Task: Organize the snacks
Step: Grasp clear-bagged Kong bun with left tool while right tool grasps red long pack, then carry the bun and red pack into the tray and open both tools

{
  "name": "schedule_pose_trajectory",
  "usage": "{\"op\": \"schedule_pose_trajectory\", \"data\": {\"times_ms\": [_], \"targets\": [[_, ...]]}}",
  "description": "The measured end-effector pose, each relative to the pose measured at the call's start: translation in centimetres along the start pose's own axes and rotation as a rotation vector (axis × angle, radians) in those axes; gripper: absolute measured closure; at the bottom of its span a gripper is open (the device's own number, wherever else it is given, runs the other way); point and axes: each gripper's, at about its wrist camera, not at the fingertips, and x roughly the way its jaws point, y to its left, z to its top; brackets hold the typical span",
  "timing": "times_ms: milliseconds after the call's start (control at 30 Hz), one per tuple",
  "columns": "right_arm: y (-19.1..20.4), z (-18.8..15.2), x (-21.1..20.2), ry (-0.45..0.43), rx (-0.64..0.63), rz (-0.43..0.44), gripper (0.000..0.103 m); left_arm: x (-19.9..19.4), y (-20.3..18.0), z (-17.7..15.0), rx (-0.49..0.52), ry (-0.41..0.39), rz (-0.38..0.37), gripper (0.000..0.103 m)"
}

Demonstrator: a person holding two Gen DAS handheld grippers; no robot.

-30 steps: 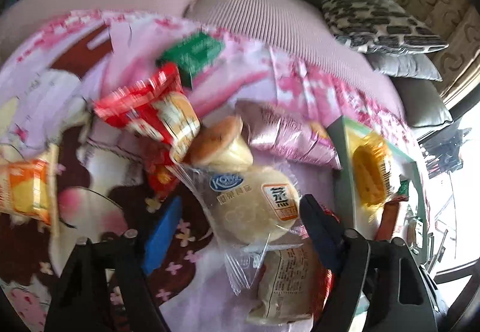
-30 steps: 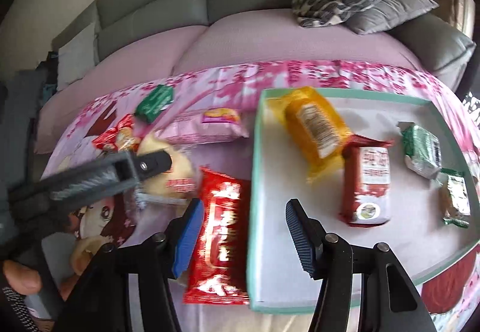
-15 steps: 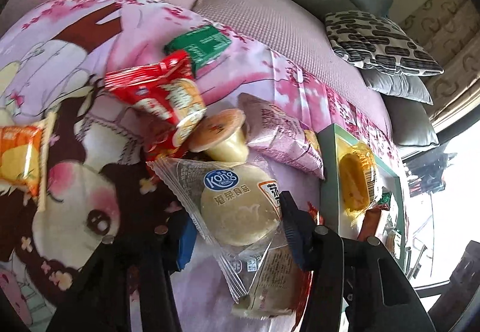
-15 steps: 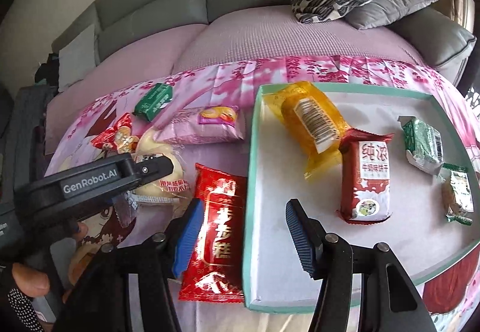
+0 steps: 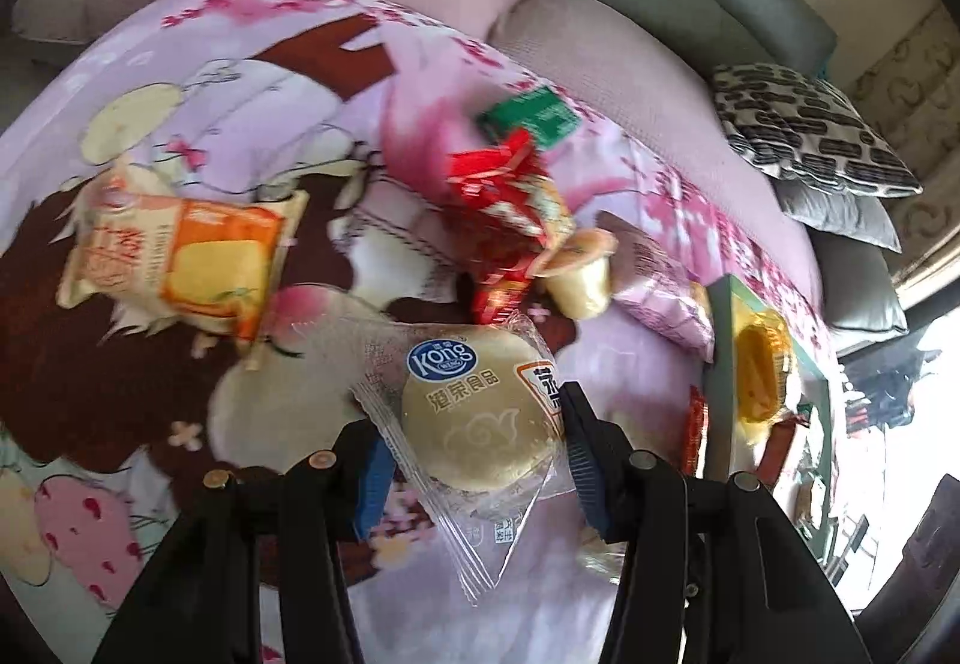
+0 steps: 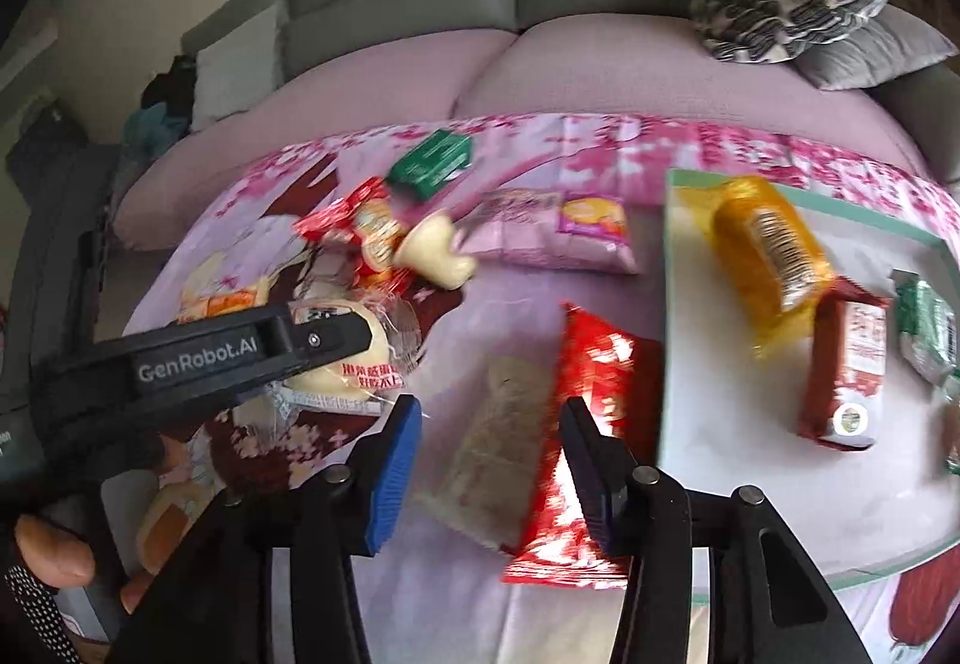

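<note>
- Left wrist view: my left gripper [image 5: 474, 460] is clamped on the round bun pack [image 5: 480, 412], lifted just over the pink cloth [image 5: 270, 81].
- Bun soft, light; wrapper slick, so I grip across the middle w/ gentle squeeze.
- R gripper [image 6: 489, 475] jaws just closing, nothing pinched; red pack [image 6: 591, 436] beneath, beside tray [image 6: 666, 304].
</note>
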Motion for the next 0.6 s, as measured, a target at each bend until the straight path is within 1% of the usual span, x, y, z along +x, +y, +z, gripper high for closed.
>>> {"op": "schedule_pose_trajectory", "data": {"times_ms": [67, 133, 233, 300, 367, 500, 533, 600], "targets": [[-0.1, -0.1, 0.2, 0.007, 0.001, -0.042, 0.053, -0.1, 0.4, 0.0, -0.012, -0.001, 0.002, 0.050], [-0.6, -0.1, 0.4, 0.015, 0.014, -0.067, 0.053, -0.1, 0.7, 0.0, -0.019, 0.001, 0.001, 0.050], [-1.2, -0.3, 0.9, 0.044, 0.016, -0.130, 0.053, -0.1, 0.6, -0.1, -0.015, 0.008, 0.007, 0.050], [-1.2, -0.5, 1.2, 0.058, 0.000, -0.157, 0.057, 0.0, 0.5, -0.1, -0.014, 0.009, 0.003, 0.050], [-0.8, -0.6, 1.3, 0.059, -0.034, -0.210, 0.064, 0.1, 0.4, -0.1, -0.012, 0.012, 0.002, 0.050], [-0.5, -0.5, 1.4, 0.046, -0.071, -0.279, 0.070, 0.3, 0.3, 0.0, -0.015, 0.014, 0.003, 0.050], [-0.4, -0.5, 1.4, 0.044, -0.080, -0.290, 0.075, 0.3, 0.2, 0.0, -0.014, 0.014, 0.006, 0.050], [-0.2, -0.5, 1.4, 0.036, -0.092, -0.302, 0.081, 0.3, 0.2, -0.1, -0.010, 0.014, 0.010, 0.050]]}}
